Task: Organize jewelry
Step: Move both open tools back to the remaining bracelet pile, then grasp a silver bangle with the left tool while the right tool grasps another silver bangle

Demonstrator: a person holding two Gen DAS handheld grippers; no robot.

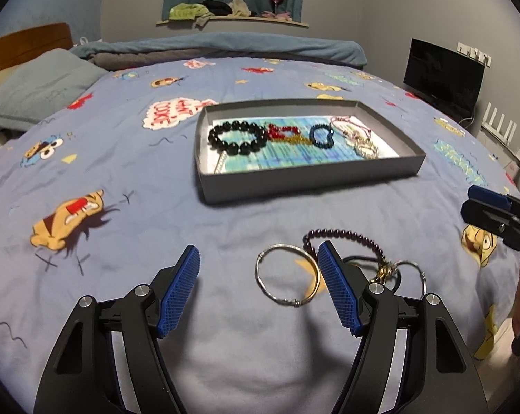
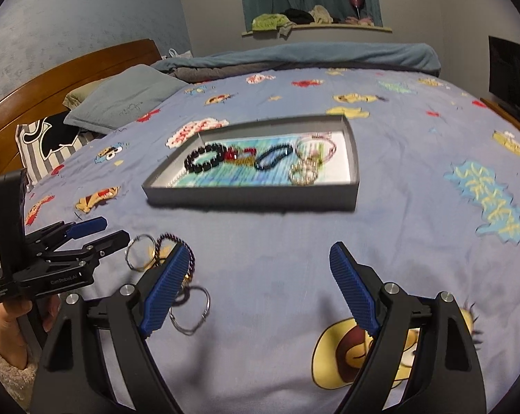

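A grey shallow tray (image 1: pixel 304 180) (image 2: pixel 253 196) lies on the bed and holds a black bead bracelet (image 1: pixel 237 137) (image 2: pixel 204 159), a red and gold piece (image 1: pixel 284 133), a dark blue bracelet (image 1: pixel 321 135) (image 2: pixel 273 156) and pink and pearl pieces (image 1: pixel 358 138) (image 2: pixel 308 165). In front of it on the sheet lie a silver bangle (image 1: pixel 287 275) (image 2: pixel 139 252), a dark purple bead bracelet (image 1: pixel 346 238) (image 2: pixel 177 245) and a thin silver ring (image 2: pixel 190 314). My left gripper (image 1: pixel 258 288) (image 2: pixel 111 231) is open, low over the bangle. My right gripper (image 2: pixel 256 289) (image 1: pixel 480 207) is open and empty, to the right of the loose pieces.
The blue cartoon-print bedsheet (image 1: pixel 156 241) covers the bed. Pillows (image 2: pixel 128 100) and a wooden headboard (image 2: pixel 70 79) are at the left. A folded blanket (image 1: pixel 225 46) lies at the far edge. A black monitor (image 1: pixel 442 76) stands at the right.
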